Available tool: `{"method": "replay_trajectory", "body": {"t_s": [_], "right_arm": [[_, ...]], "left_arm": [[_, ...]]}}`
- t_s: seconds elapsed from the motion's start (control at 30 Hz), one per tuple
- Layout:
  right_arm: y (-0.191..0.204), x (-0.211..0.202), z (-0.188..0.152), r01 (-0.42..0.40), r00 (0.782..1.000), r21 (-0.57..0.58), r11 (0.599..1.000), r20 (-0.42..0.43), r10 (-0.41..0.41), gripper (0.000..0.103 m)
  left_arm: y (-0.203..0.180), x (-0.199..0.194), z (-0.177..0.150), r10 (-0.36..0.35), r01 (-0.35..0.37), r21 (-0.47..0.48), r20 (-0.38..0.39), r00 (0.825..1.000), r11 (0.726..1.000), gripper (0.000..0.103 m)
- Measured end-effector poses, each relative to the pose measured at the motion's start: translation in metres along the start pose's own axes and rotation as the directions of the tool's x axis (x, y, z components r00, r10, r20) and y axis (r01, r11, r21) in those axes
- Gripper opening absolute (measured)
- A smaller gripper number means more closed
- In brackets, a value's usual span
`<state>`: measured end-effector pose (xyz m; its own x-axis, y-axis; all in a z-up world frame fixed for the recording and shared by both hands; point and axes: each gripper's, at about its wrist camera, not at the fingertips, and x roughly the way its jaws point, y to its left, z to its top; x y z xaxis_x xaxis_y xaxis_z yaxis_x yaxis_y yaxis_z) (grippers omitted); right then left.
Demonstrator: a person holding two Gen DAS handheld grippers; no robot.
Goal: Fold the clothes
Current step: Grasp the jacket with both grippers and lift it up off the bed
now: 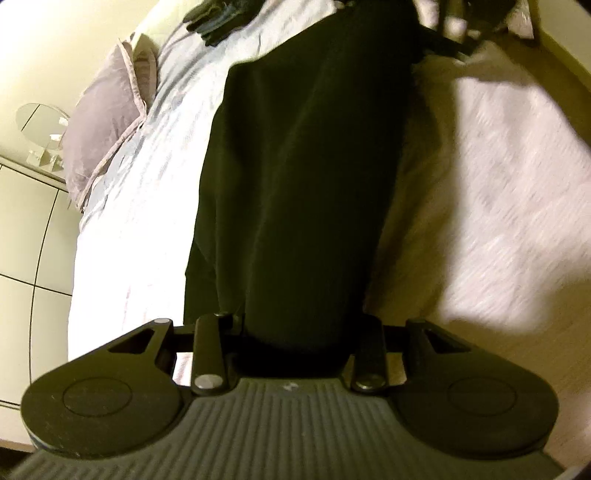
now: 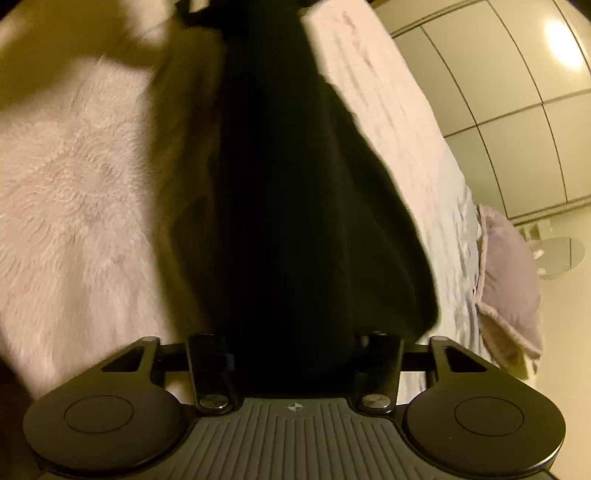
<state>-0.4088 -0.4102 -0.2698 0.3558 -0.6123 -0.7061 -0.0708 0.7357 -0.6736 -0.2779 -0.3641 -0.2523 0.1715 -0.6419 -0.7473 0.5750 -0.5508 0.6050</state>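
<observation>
A long black garment point(image 1: 306, 166) hangs stretched between my two grippers above the bed. In the left wrist view its near end runs in between the fingers of my left gripper point(image 1: 295, 332), which is shut on it; the cloth hides the fingertips. At the far end, blurred in the top right, my right gripper point(image 1: 458, 29) holds the other end. In the right wrist view the same black garment point(image 2: 295, 184) comes out from between the fingers of my right gripper point(image 2: 295, 347), shut on it, and reaches to the top edge.
Under the garment lie a pale blue duvet point(image 1: 155, 166) and a fluffy pink blanket point(image 1: 498, 184). A lilac pillow point(image 1: 103, 125) sits at the bed's head, with a pile of dark clothes point(image 1: 218, 22) beyond it. Wardrobe doors point(image 2: 517, 110) and a round mirror point(image 1: 40, 122) stand beside the bed.
</observation>
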Motion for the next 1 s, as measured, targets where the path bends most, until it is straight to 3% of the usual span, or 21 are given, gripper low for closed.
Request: {"method": "replay_trajectory", "body": {"t_s": [0.27,0.5,0.7,1.0], "right_arm": [[-0.021,-0.016,-0.021,-0.053,0.999,-0.086,0.995,-0.010,0.053,0.040],[-0.006,-0.007,-0.053,-0.036,0.992,-0.065,0.997,0.117,0.044,0.040],[-0.003,0.010,-0.076,-0.024,0.972,-0.048,0.999,0.235,0.034,0.040],[0.005,0.009,-0.106,0.085,0.935,-0.048,0.995,0.349,-0.063,0.040]], "left_arm": [[-0.033,-0.012,0.028,0.043,-0.042,-0.103,0.010,0.999,0.994,0.031],[-0.067,-0.014,0.040,0.168,-0.173,-0.170,-0.042,0.985,0.970,0.031],[-0.080,0.000,0.046,0.271,-0.284,-0.194,-0.094,0.958,0.939,0.031],[-0.134,-0.008,0.077,0.433,-0.453,-0.222,-0.135,0.891,0.863,0.030]]}}
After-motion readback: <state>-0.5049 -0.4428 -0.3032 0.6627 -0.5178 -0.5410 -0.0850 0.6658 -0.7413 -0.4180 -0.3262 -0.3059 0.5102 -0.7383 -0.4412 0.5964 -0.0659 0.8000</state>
